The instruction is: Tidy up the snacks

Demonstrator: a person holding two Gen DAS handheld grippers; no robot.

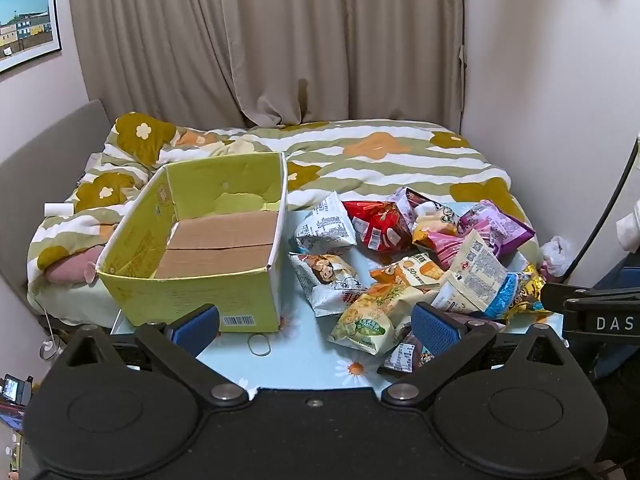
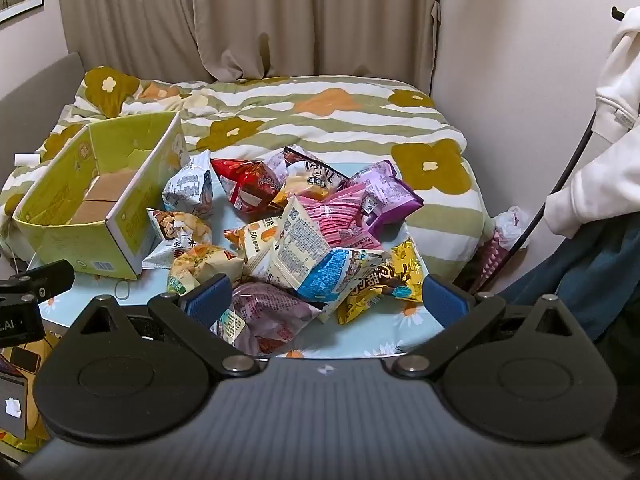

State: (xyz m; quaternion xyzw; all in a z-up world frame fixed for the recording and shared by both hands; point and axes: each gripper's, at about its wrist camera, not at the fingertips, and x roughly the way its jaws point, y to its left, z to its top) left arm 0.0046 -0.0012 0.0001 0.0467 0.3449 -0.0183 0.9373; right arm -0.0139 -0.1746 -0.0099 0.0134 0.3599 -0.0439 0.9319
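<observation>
box empty | snacks all piled right of box | left gripper, right gripper jaws apart, holding nothing | nothing sorted yet

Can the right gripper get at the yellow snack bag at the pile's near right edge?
Probably yes. The right gripper is open and empty, and the yellow snack bag lies uncovered on the pile's edge, just ahead.

The left claw is matte black plastic: two rounded housings with circular recesses, linkage arms pinned with silver screws, and ribbed blue pads. The right claw matches it. The person wears a cream sweatshirt sleeve and dark blue trousers.
</observation>
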